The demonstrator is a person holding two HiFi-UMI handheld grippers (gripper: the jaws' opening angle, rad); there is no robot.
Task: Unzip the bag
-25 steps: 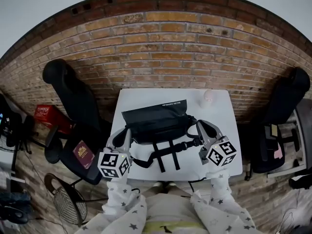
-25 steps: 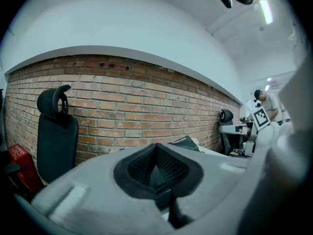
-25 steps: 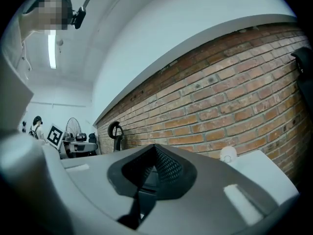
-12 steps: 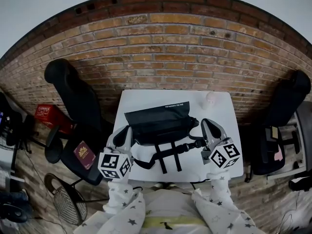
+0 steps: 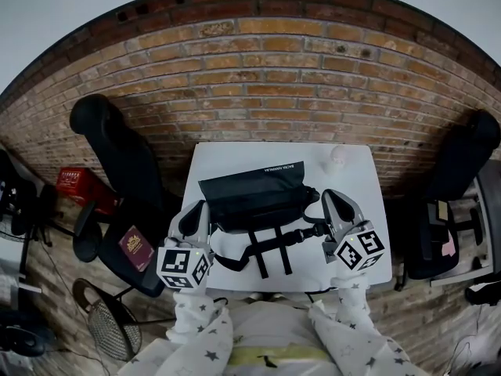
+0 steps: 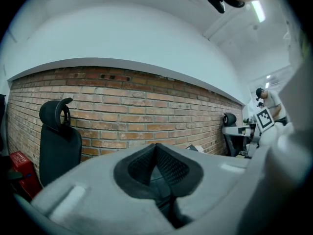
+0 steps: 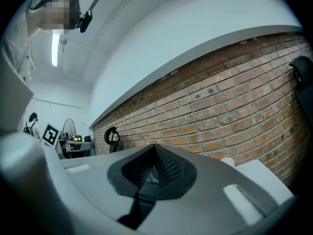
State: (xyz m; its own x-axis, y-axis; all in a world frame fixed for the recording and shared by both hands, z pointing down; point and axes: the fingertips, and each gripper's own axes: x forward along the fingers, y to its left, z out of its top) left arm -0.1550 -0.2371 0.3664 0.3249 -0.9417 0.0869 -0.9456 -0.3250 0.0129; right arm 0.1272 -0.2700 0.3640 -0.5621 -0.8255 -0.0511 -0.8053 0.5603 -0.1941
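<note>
The left gripper [image 5: 193, 217] points level towards the brick wall [image 5: 266, 84], its jaws pressed together on nothing. Just beside its tips, to the right, lies the black bag [image 5: 254, 197], flat on the white table [image 5: 360, 178] between the two grippers. It is a wide pouch with small white lettering [image 5: 282, 166] along its far edge and black webbing straps [image 5: 268, 251] trailing towards the person. Its zip cannot be made out. The right gripper [image 5: 332, 206] sits near the bag's right end, jaws likewise together and empty.
</note>
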